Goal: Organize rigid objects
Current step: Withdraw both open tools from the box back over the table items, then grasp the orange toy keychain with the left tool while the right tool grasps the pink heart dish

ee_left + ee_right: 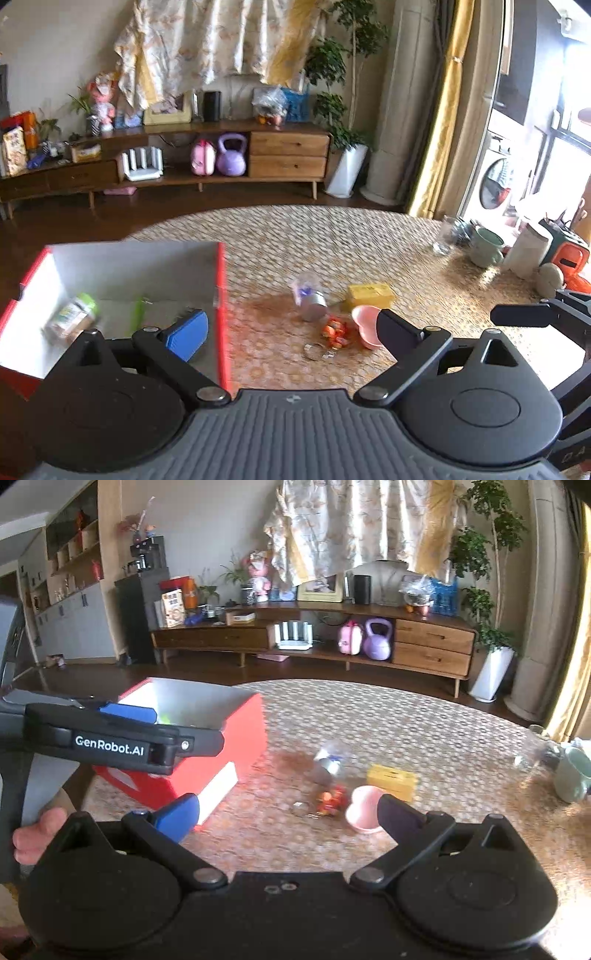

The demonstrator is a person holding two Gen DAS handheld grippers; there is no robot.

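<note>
A small cluster of loose items lay near the middle of the surface (369,236), which was covered with a woven patterned mat: a pink heart-shaped dish (365,325), a yellow box (369,295) just behind it, a clear container with a metal end (310,299) lying on its side, a heap of small orange pieces (334,332) and a small metal ring (314,350). In the left wrist view these items sat ahead of the left gripper (291,332) and between the lines of its two fingers, apart from both; its jaws stood wide and released, with nothing between the pads. Its blue-padded finger (186,334) hung over the open red box (221,295), whose pale interior held a jar with a green lid (74,317) and a green stick-like item (137,314). In the right wrist view the same cluster lay ahead of the right gripper (288,816), again within the span of its jaws but untouched; the pink heart-shaped dish (364,808) appeared just beside the dark finger (402,821), contact not determinable. These jaws were likewise spread wide and released, grasping nothing. The left gripper (162,734) crossed the left of that view above the red box (221,746), and fingertips of a hand (37,834) showed at the lower left. At the far right of the surface stood a green mug (485,247) and a clear glass (445,236), well apart from the cluster. A wooden sideboard (288,155) stood against the far wall.
</note>
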